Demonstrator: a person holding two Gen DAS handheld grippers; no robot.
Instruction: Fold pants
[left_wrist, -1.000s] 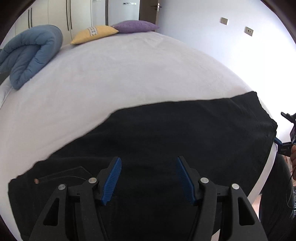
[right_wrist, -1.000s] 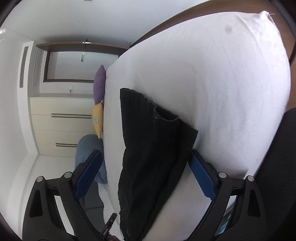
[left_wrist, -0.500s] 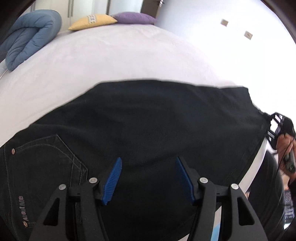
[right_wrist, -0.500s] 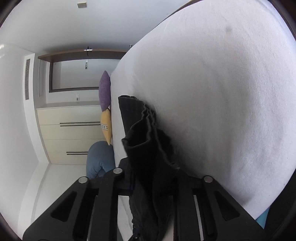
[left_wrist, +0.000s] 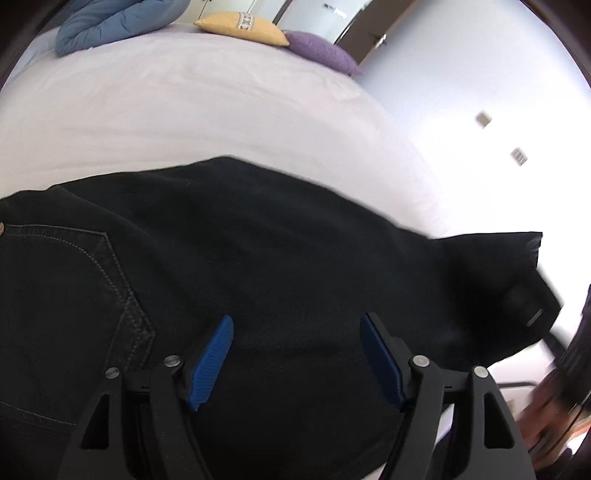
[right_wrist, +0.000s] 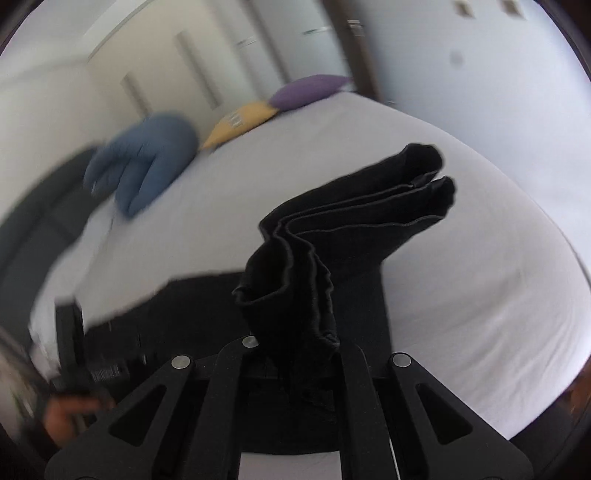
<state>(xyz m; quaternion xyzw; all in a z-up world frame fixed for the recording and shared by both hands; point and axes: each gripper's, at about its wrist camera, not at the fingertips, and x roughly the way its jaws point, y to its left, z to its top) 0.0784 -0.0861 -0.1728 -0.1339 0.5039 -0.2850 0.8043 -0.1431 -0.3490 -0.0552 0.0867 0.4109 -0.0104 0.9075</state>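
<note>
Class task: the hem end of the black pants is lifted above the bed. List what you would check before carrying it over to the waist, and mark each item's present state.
1. Right claw shut on the hem end of the black pants: ok.
2. All hem layers pinched: cannot tell.
3. Left claw clear of fabric, jaws opening: ok.
4. Waist end with back pocket lying flat on the white bed: ok.
5. Yellow pillow, purple pillow and blue duvet away from the fold: ok.

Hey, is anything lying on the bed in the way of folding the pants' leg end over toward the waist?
Nothing visible does. The right gripper is shut on the leg end of the pants, and the pants' top is bare. The blue duvet and two cushions sit far off at the head of the bed.
</note>
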